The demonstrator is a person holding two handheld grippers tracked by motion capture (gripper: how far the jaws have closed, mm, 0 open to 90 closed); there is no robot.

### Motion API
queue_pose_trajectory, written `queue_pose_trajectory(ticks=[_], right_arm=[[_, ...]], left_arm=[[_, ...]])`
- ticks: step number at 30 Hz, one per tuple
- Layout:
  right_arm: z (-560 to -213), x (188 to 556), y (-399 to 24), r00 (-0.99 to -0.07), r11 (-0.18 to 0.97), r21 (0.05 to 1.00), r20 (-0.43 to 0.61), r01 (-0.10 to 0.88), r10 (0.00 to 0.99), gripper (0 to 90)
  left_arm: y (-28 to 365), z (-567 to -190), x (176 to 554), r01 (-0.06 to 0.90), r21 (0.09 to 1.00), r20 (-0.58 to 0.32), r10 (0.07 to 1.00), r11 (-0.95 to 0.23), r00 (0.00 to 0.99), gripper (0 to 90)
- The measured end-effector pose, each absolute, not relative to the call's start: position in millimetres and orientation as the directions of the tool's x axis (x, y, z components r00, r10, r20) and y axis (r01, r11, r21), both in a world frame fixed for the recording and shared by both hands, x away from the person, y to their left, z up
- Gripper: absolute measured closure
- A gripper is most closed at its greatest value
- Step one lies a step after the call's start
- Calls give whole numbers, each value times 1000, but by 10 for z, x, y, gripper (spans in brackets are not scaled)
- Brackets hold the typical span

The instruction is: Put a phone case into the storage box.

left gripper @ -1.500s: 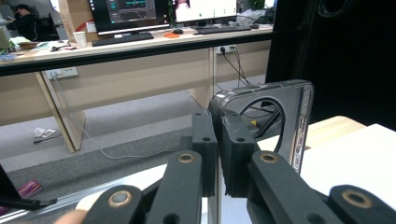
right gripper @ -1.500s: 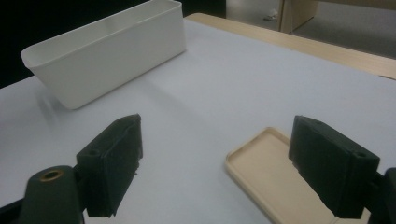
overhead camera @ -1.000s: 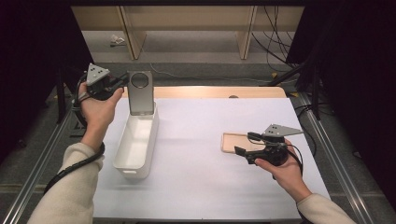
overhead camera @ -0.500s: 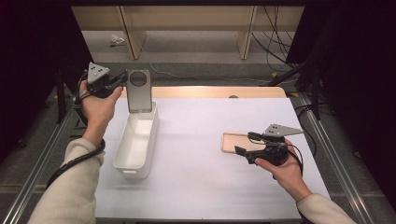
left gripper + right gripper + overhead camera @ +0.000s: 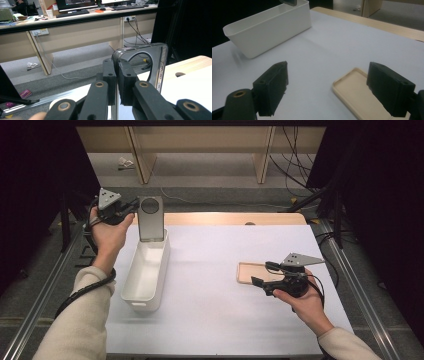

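Observation:
A grey phone case with a round cut-out stands upright over the far end of a long white bin. My left gripper is shut on the case's edge; in the left gripper view the jaws of the left gripper pinch the grey case. A beige phone case lies flat on the white mat at the right. My right gripper hovers just over its near end, open, with nothing between its fingers. The right gripper view shows the right gripper, the beige case and the white bin.
A white mat covers the table, with a wooden strip along the far edge. Metal rails run down both sides. Cables and shelving legs lie on the floor beyond the table.

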State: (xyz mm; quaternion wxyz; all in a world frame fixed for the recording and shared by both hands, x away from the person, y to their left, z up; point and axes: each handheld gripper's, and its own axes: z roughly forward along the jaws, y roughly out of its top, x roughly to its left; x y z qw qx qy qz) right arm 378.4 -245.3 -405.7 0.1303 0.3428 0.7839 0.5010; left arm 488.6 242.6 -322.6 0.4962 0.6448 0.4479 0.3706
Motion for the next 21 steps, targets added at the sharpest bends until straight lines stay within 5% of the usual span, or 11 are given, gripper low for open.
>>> queue_pose_trajectory(ticks=[21], right_arm=[[-4058,3782,-2449,-734,263,876,140,405,665,182]], left_arm=[[2420,-3317,4992,236,966,28,950,-106,312,849]])
